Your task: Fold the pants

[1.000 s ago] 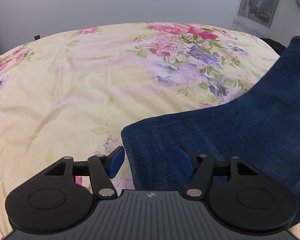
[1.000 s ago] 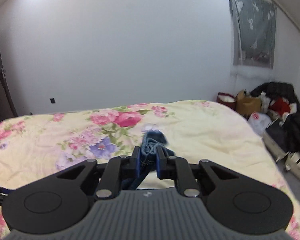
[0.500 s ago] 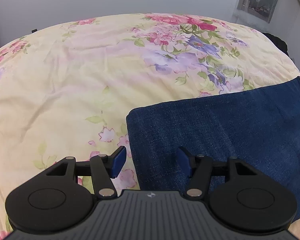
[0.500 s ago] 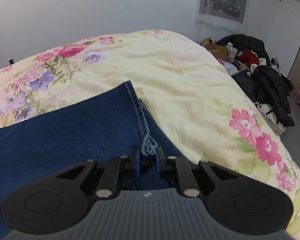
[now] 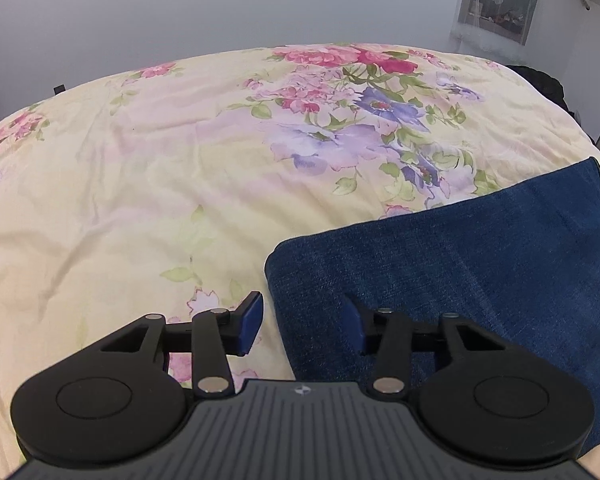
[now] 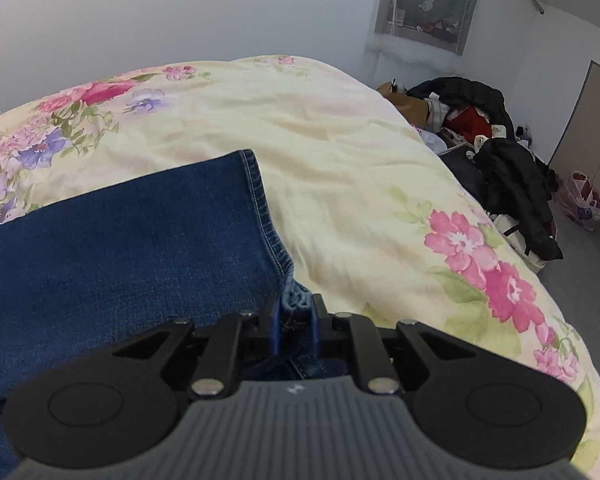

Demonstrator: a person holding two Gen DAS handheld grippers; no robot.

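Blue denim pants (image 5: 460, 264) lie folded flat on the floral bedspread (image 5: 180, 184). My left gripper (image 5: 300, 320) is open and empty, low over the folded left corner of the pants, one finger over the bedspread and one over the denim. In the right wrist view the pants (image 6: 120, 248) stretch left, their stitched hem running along the right edge. My right gripper (image 6: 294, 320) is shut on the bunched hem corner (image 6: 296, 300), held low at the bedspread (image 6: 360, 184).
The bed's right edge drops to a grey floor (image 6: 580, 280). A pile of dark clothes and bags (image 6: 492, 152) sits on the floor beside the bed. A white wall stands behind the bed, with a curtained window (image 6: 432, 4) at the upper right.
My right gripper has brought the hem down from up in the air and laid the upper layer of the pants flat on the bed. The left gripper stayed open at the fold.
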